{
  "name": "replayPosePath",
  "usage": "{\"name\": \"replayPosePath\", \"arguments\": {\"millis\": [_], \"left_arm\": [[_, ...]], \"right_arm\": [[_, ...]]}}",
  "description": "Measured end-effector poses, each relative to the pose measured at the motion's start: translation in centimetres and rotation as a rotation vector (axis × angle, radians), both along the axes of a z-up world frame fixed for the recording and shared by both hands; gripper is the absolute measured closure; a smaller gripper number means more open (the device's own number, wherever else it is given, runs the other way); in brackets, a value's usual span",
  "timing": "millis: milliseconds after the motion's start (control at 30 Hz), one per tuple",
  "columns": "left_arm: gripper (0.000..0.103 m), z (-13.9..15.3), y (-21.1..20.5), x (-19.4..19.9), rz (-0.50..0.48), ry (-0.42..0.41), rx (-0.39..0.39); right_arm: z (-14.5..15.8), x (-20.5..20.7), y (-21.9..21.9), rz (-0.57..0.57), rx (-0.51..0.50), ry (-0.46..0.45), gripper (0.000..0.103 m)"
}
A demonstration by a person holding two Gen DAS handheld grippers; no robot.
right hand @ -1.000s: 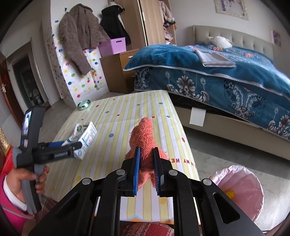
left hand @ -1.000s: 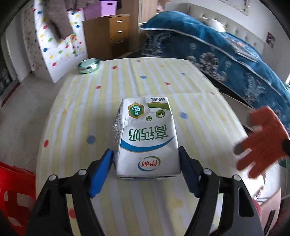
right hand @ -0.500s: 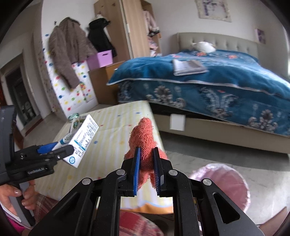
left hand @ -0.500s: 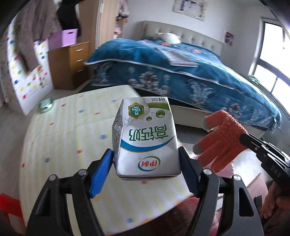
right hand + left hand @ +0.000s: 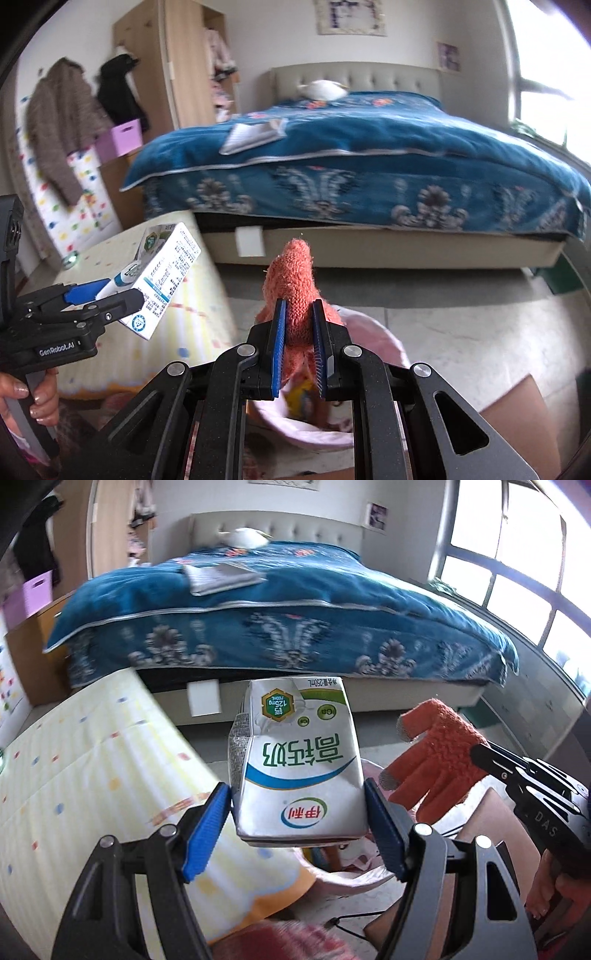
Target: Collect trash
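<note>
Two pieces of trash are in your grip. Your left gripper (image 5: 298,814) has its blue pads spread wide and pressed against both sides of the white milk carton (image 5: 297,760), which you hold in the air beyond the edge of the striped table (image 5: 92,768), with the bin below it. Your right gripper (image 5: 298,334) is nearly closed, its pads pinching the cuff end of the orange knitted glove (image 5: 297,284), whose fingers stick up and away from the jaws. From the left wrist camera that glove (image 5: 436,764) hangs just right of the carton, apart from it. Beneath both grippers sits the pink trash bin (image 5: 373,343), with some wrappers already inside. Behind it all runs the bed with the blue blanket (image 5: 295,616), and a brown cardboard box (image 5: 517,417) stands beside the bin.
</note>
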State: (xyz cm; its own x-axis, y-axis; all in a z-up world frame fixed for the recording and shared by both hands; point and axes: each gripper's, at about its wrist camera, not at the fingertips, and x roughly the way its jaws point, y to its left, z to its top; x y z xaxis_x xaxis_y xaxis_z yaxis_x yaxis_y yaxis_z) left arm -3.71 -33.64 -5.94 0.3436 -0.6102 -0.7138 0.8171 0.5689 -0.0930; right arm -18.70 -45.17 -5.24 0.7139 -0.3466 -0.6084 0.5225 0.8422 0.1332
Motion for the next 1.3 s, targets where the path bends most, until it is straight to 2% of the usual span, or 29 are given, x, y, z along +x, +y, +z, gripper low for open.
{"name": "replayPosePath", "arguments": {"millis": [233,333,367,433,567,633,667,733,1000,1167,1300], "left_arm": [[0.031,-1.0,-4.5,0.2,-0.059,0.020,0.012],[0.014,-1.2,-4.9,0.6,-0.043,0.017,0.011],[0.012,-1.2,-4.7,0.9,-0.030,0.012,0.006],[0.011,-1.2,-4.1,1.4,-0.010,0.012,0.009],[0.007,-1.1,-2.0,2.3,0.054,-0.008,0.022],[0.007,-0.7,-0.7,2.6,0.081,-0.021,0.024],[0.007,-0.5,0.0,2.6,0.094,-0.028,0.027],[0.007,0.1,1.6,2.6,0.122,-0.050,0.031],[0.007,2.7,8.5,2.7,0.250,-0.082,0.028],[0.007,4.3,13.6,2.5,0.352,-0.105,0.024],[0.007,5.4,17.9,2.8,0.428,-0.078,0.013]], "right_arm": [[-2.0,-0.9,-4.4,-0.041,0.031,0.024,0.089],[-2.8,-0.7,-6.0,-0.055,0.060,0.038,0.083],[-2.9,-0.6,-6.2,-0.056,0.069,0.036,0.081],[-3.0,-0.8,-6.4,-0.065,0.069,0.041,0.068],[-2.8,-1.3,-5.8,-0.054,0.085,0.034,0.056],[-2.6,-1.3,-5.3,-0.048,0.082,0.030,0.036],[-2.0,-1.6,-4.6,-0.037,0.070,0.020,0.032],[-2.0,-1.4,-4.2,-0.025,0.062,0.017,0.012],[0.3,0.3,-0.7,0.063,0.069,0.003,0.011],[2.5,1.4,3.4,0.128,0.011,-0.004,0.009],[4.4,2.4,7.2,0.203,-0.029,-0.017,0.008]]}}
